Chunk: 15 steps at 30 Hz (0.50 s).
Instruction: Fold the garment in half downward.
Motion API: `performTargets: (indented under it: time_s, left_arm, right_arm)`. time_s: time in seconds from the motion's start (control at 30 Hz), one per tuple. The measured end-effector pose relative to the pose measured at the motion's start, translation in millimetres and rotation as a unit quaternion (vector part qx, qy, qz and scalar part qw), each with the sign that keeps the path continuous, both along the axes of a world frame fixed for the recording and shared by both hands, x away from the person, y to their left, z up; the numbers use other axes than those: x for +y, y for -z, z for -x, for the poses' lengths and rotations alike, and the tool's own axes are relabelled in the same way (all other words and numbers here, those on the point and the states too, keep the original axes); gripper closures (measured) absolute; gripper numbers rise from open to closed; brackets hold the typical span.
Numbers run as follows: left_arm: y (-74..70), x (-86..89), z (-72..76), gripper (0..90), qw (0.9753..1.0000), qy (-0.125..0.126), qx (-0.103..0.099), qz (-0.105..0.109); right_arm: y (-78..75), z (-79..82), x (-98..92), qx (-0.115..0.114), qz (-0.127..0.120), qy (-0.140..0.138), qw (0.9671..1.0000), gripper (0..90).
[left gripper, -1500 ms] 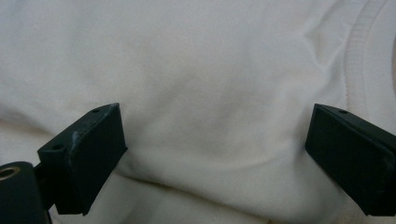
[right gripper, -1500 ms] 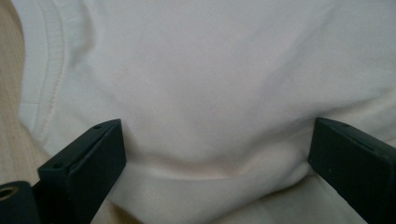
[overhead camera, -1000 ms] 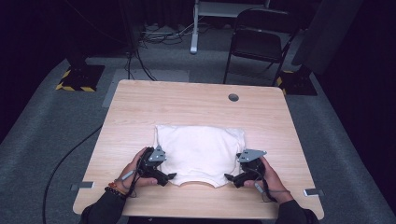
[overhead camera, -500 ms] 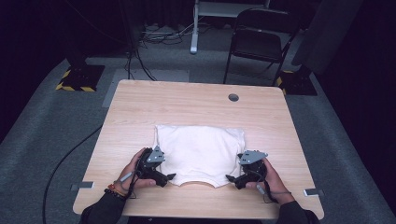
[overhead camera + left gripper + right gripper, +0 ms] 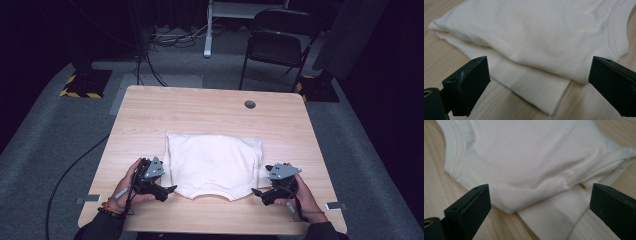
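Since earlier frame: both hands barely shifted, garment unmoved. Folded white cotton T-shirt (image 5: 214, 164) lies flat mid light wooden tabletop (image 5: 200, 110), collar toward person. Left tool (image 5: 169, 190) and right tool (image 5: 256, 192), jaws apart, flank near corners, likely poised for next fold.

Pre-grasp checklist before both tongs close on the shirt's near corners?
1. Left tongs open: ok.
2. Right tongs open: ok.
3. White T-shirt folded flat on the wooden table: ok.
4. Near left corner lies between the left jaws: ok, folded sleeve layer sticks out underneath.
5. Near right corner between the right jaws: ok.
6. Jaws low enough to catch every layer: cannot tell.
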State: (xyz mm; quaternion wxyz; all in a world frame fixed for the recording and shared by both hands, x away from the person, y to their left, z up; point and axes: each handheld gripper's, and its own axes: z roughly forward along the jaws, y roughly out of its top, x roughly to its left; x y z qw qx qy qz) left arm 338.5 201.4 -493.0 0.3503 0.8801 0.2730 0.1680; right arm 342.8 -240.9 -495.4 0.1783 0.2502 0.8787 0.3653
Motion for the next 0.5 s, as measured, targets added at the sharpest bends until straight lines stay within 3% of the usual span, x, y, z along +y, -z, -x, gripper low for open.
performTargets:
  time_s: [0.43, 0.5]
  left_arm:
    - [9.8, 26.6, 15.0, 4.0, 0.9996, -0.023, 0.014, -0.01]
    - [10.7, 29.6, 16.6, 4.0, 0.9995, -0.025, 0.019, -0.002]
  right_arm:
    - [9.6, 11.6, -24.1, 0.01, 0.0, 0.029, 0.9995, 3.2]
    - [11.3, 12.7, -27.2, 0.012, 0.001, 0.033, 0.9994, 3.1]
